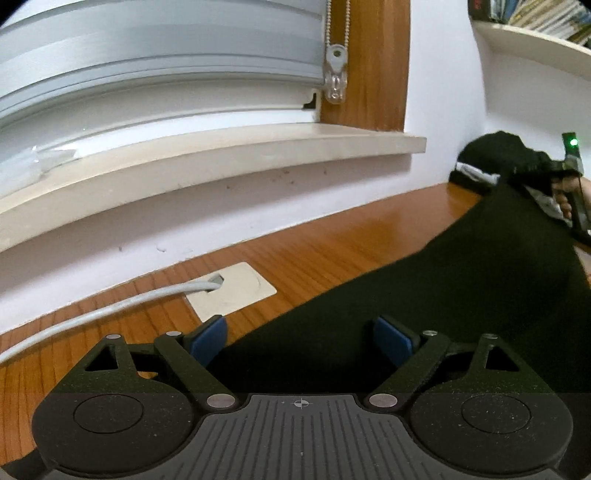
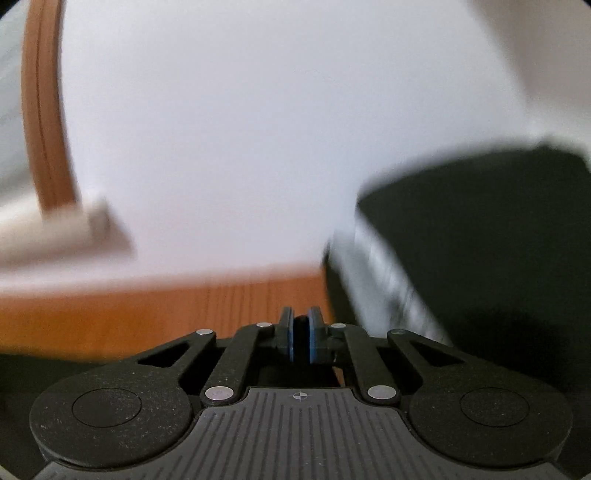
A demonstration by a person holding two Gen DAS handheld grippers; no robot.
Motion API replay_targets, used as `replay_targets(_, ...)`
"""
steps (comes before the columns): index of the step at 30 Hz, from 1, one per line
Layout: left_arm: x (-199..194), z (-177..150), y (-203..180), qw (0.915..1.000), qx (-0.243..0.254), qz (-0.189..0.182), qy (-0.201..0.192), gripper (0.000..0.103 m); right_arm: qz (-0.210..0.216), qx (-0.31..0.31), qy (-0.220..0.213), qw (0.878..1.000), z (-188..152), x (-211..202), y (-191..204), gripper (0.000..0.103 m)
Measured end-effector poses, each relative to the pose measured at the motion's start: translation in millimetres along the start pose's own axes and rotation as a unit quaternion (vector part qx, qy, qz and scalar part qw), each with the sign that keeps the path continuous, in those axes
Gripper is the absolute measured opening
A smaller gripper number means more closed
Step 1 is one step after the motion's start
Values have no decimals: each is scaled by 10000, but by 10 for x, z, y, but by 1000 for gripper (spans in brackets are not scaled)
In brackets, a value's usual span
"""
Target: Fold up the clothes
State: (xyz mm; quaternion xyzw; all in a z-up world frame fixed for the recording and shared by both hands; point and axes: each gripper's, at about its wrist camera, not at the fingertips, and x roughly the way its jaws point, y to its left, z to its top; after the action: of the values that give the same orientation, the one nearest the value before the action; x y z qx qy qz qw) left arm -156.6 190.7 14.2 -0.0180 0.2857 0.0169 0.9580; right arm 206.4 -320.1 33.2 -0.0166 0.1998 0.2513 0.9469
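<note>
Left gripper (image 1: 300, 339) jaws wide apart, right gripper (image 2: 300, 334) jaws pinching black garment (image 1: 461, 295), stretched diagonally across table (image 1: 332, 251).

We see a wooden counter (image 1: 332, 254) running along a white wall (image 1: 443, 92). Set into it is a pale cable plate (image 1: 240, 291), and a grey cable (image 1: 110, 314) runs out of its slot across the wood. Above, we see a stone window sill (image 1: 221, 155), a grey blind (image 1: 147, 48) with its bead chain (image 1: 336, 44), a wooden frame (image 1: 376, 62), and a shelf (image 1: 535, 40) carrying books (image 1: 546, 14).
</note>
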Motion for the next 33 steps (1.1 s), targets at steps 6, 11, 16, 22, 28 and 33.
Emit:
replay_targets(6, -5, 12, 9, 9999, -5, 106, 7, 90, -409, -298, 313, 9982, 6, 229, 138, 9)
replay_targets(11, 34, 11, 1, 9999, 34, 127, 92, 91, -567, -419, 797, 9943, -150, 419, 139, 10)
replay_targets(16, 86, 131, -130, 9996, 180, -82, 184, 91, -600, -468, 985, 9922, -227, 495, 132, 14)
replay_targets(22, 515, 512, -397, 9959, 456, -686, 386, 91, -463, -391, 874, 9943, -273, 521, 181, 16)
replay_targets(28, 1104, 698, -496, 9906, 533, -998, 767, 71, -401, -377, 693, 9961, -257, 449, 198, 16)
replay_targets(33, 1215, 702, -476, 9869, 560, -1260, 833, 50, -404, -494, 629, 9960, -243, 450, 235, 16)
